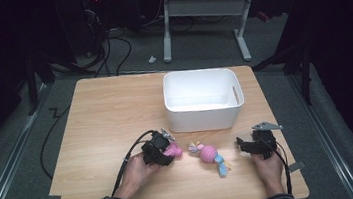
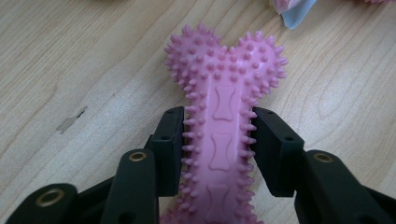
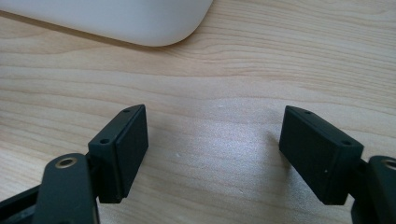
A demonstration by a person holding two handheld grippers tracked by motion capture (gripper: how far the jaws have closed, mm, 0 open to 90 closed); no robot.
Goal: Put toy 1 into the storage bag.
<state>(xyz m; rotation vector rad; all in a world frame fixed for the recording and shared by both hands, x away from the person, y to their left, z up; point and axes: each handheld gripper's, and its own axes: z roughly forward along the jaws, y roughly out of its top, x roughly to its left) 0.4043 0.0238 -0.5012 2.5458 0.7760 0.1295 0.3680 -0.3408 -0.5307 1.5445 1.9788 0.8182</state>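
Dark floor, loose cables and the legs of another desk ring the wooden bench (image 1: 105,112) in the high view. A white bin (image 1: 203,100) stands toward twelve o'clock of the bench's middle. The left tongs (image 1: 169,149) sit at about seven o'clock from the bin, their tips on a pink spiked bone toy (image 1: 174,150). Just at three o'clock from that toy lies a pink and blue rope toy (image 1: 211,156), apart from it. The right tongs (image 1: 242,145) rest at about five o'clock from the bin, over bare wood.

From the left gripper view, the bone toy (image 2: 224,135) lies flat on the bench, its knobbed end pointing to twelve o'clock. Both jaws are closed against its narrow shaft, the spikes pressed into the pads, so the left tongs (image 2: 219,149) grip the toy. A scrap of the rope toy's blue end (image 2: 295,10) peeks in at one o'clock.

From the right gripper view, the right tongs (image 3: 212,140) stand wide apart with nothing between them, and a rounded corner of the bin (image 3: 140,18) lies at eleven o'clock.

The step in hand looks like the grasp of the bone toy, now made. The next move probably calls for a clean lift off the bench, then a carry toward twelve o'clock, high enough to clear the bin's wall before letting go.
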